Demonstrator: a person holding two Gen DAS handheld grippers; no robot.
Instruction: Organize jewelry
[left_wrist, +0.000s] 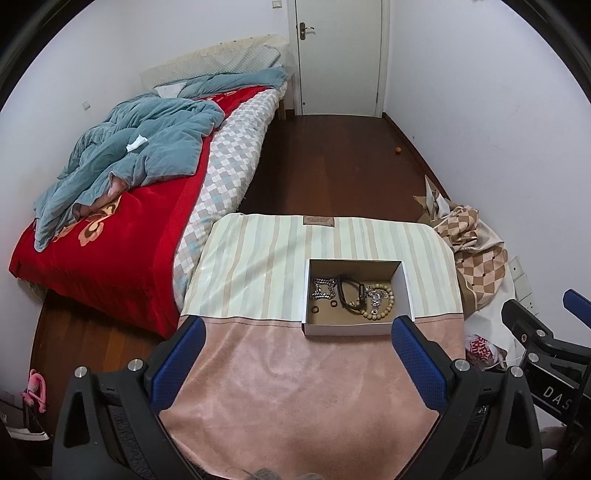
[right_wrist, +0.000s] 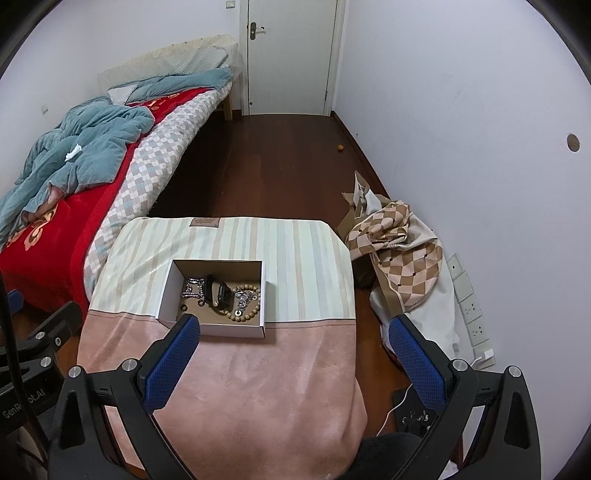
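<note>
Table (left_wrist: 258, 369) bears jewelry box (left_wrist: 352, 326) beyond left gripper (left_wrist: 297, 332).

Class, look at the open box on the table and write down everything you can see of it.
The box is small, rectangular and lidless, seemingly cardboard: white outside, brown inside. It sits flat on the cloth-covered table, across the seam between striped and pink fabric. Inside lie a silver chain, a black watch, a wooden bead bracelet and two small dark rings. Neither gripper touches it.
</note>
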